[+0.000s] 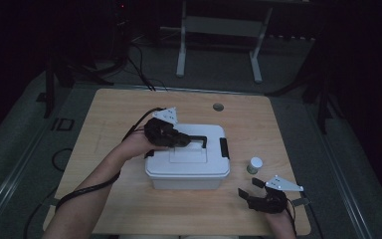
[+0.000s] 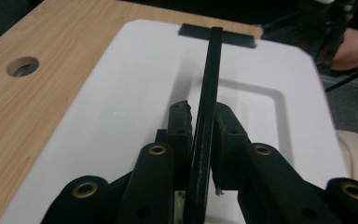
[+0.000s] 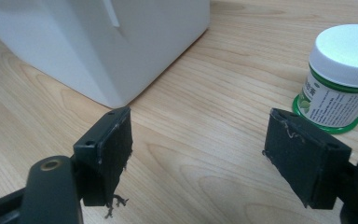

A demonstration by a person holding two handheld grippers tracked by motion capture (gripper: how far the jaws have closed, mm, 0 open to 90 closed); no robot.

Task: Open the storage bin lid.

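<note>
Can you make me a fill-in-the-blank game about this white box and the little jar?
1. The left gripper is shut on the box's black ____.
2. The lid of the box is ____ in colour.
3. The right gripper has its jaws ____.
4. The small jar has a white ____.

Missing words: handle; white; open; cap

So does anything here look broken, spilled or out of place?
Only small wear: the right gripper has frayed pads, with loose threads hanging off one. Otherwise the white box sits square, its black handle clamped in the left gripper, and the jar stands upright.
</note>
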